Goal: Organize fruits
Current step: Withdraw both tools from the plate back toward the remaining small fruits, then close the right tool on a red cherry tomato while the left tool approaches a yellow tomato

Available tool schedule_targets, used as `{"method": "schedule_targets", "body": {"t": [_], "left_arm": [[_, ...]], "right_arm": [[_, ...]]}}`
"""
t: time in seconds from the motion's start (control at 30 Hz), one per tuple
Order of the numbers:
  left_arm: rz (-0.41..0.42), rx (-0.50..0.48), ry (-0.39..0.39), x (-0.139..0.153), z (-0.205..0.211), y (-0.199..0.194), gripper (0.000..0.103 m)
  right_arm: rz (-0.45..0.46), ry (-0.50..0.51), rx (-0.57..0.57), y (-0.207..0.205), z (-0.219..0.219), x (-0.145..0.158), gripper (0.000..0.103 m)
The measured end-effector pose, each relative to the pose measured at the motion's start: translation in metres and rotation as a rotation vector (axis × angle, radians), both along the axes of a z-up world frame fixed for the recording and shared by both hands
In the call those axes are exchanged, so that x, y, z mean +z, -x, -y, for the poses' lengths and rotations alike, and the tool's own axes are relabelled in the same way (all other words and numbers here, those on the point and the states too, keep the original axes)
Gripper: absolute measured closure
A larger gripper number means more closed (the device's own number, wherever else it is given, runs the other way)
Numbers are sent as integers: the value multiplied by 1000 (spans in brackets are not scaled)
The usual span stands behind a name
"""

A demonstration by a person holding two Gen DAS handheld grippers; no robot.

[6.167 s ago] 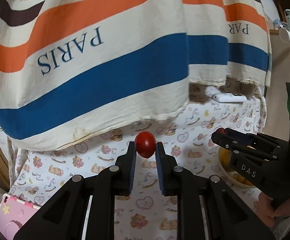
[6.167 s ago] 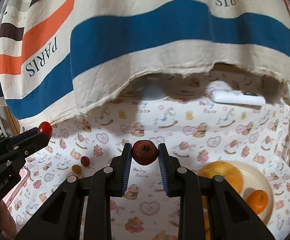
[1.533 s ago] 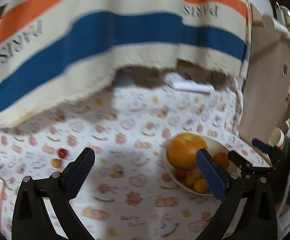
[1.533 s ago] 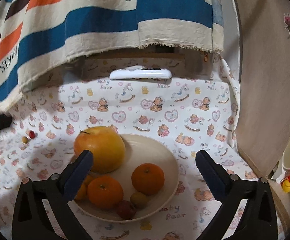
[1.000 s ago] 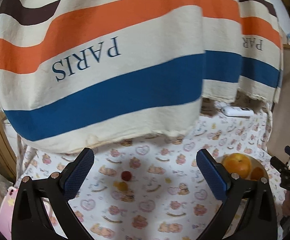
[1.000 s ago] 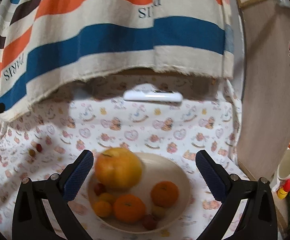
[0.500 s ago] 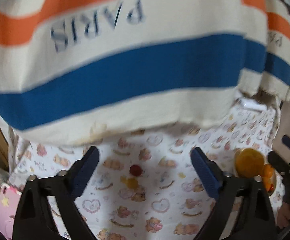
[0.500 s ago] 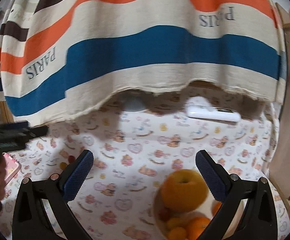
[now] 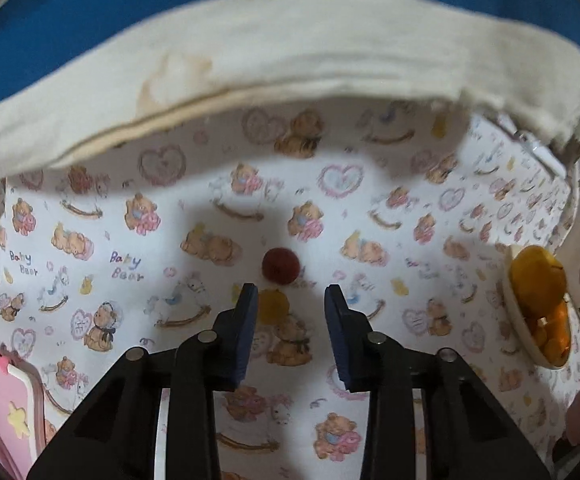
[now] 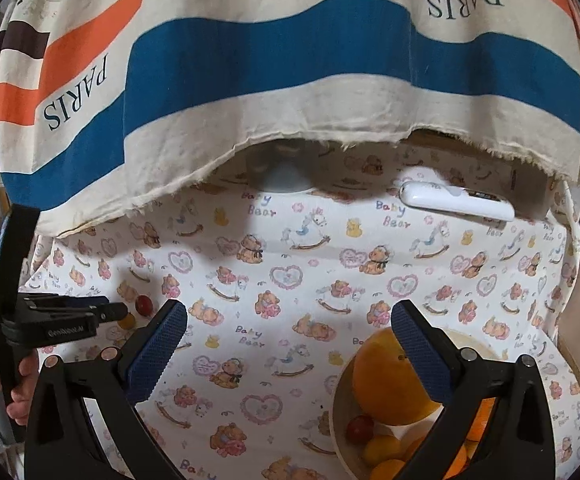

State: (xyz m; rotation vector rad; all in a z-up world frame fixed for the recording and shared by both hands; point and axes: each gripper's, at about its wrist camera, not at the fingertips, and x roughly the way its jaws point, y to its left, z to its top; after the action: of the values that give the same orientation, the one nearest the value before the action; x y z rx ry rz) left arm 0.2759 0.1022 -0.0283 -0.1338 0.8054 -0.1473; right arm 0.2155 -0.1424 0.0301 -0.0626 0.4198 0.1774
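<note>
Left wrist view, nearest first: the left gripper (image 9: 288, 294) has its dark blue padded jaws partly apart and closing, with nothing pressed between them yet. A small round yellow fruit (image 9: 274, 306) lies on the white bear-printed cloth (image 9: 130, 240) just inside the left pad, and a small round red fruit (image 9: 281, 266) sits just beyond the fingertips, touching or nearly touching the yellow one. At the far right edge stands the cream bowl (image 9: 519, 320), piled with orange and yellow fruit. Beyond hangs the cream hem of a striped blue, orange and white cloth (image 9: 290, 52).

From the right wrist, the right gripper (image 10: 289, 326) stands wide apart and empty above the same bowl (image 10: 337, 400), where a large orange-yellow citrus (image 10: 385, 384) rests with smaller fruits. Far back lies a white oblong remote-like device (image 10: 455, 200).

Two risks, as I judge them: the closing pads may nip both small fruits at once, or catch the yellow one off-centre, since it lies towards the left pad, and squirt it away across the cloth. Either fruit is round and smooth, so a glancing touch could set it rolling.
</note>
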Motion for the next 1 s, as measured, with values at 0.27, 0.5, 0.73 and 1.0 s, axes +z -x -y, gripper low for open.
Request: {"method": "schedule_targets", "body": {"t": [0.27,0.5,0.73,1.0], "left_arm": [[-36,4,-32,-14,4,-10,75],[25,47,-36,1,-4,1,102],[75,55,-10,22,-18,14,103],[46,42,-34,14,-17,9,74]], "right_arm": [[-27,10,2,-8,-8,-8,0],[-57,-5,7,-16,-18,-11,0],[-68,-9,55,-24,-53,-7,0],[-27,39,71,-26,-87,-3,0]]}}
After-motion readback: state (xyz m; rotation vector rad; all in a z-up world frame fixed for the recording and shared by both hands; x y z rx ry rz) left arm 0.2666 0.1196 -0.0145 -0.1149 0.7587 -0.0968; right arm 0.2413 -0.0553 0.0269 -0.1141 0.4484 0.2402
